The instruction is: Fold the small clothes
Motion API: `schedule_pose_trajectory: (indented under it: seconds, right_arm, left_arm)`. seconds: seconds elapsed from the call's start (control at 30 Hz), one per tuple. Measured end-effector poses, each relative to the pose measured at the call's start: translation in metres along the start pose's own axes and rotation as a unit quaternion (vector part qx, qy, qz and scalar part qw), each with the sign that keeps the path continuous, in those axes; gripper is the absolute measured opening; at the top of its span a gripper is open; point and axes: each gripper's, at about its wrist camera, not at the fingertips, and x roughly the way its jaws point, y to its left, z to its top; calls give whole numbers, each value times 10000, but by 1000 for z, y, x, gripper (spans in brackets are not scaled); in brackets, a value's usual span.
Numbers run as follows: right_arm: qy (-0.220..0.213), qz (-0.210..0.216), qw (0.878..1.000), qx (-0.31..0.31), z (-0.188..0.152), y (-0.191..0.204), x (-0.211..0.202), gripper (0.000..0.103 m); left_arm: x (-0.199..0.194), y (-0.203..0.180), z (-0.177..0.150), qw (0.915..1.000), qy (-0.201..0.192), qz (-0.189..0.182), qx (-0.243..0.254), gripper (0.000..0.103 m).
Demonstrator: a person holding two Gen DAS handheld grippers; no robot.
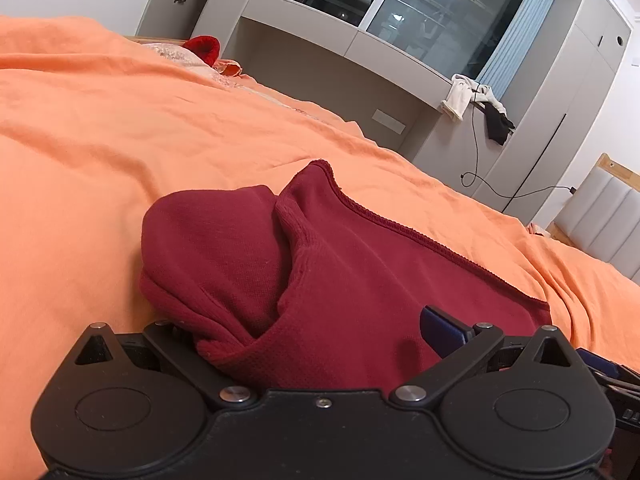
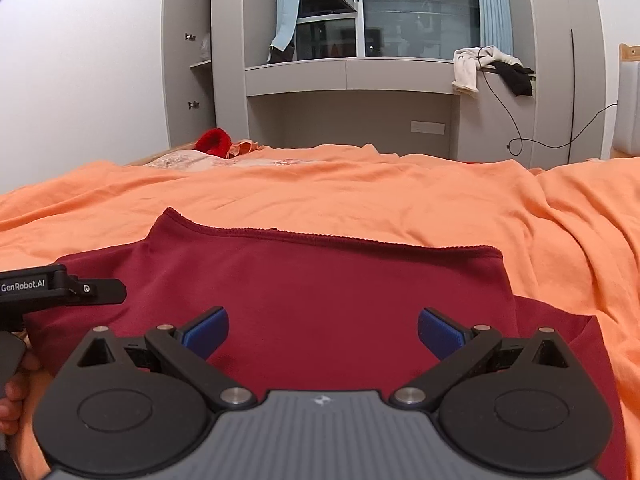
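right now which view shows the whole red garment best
The right wrist view: the dark red garment lies spread flat on the orange bedsheet, hem visible. The left wrist view shows it close up, bunched and partly hidden.

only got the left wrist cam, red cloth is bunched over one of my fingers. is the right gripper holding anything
Observer: No. The right gripper is open, both blue pads bare, over the red garment.
Operator: is the rest of it bunched too
Observer: Not there. In the right wrist view it lies flat, and its far hem runs nearly straight across the orange bedsheet.
Operator: where does my left gripper sit from that side
Observer: The left gripper comes in at the garment's left edge, with part of a hand showing below it.
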Motion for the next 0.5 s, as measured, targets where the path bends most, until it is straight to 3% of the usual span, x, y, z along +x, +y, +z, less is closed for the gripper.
schedule_pose_trajectory:
  seconds: [0.23, 0.37, 0.5]
  right_arm:
    - [303, -183, 9988, -342, -21, 29, 19, 103]
    - [56, -598, 9959, -671, -34, 49, 18, 103]
    - [10, -663, 9950, -747, -35, 53, 19, 103]
  left_arm:
    - [-1, -1, -3, 9999, -19, 48, 111, 102]
    - [-1, -4, -6, 9997, -45, 112, 233, 102]
    - [-2, -6, -8, 9993, -64, 164, 338, 102]
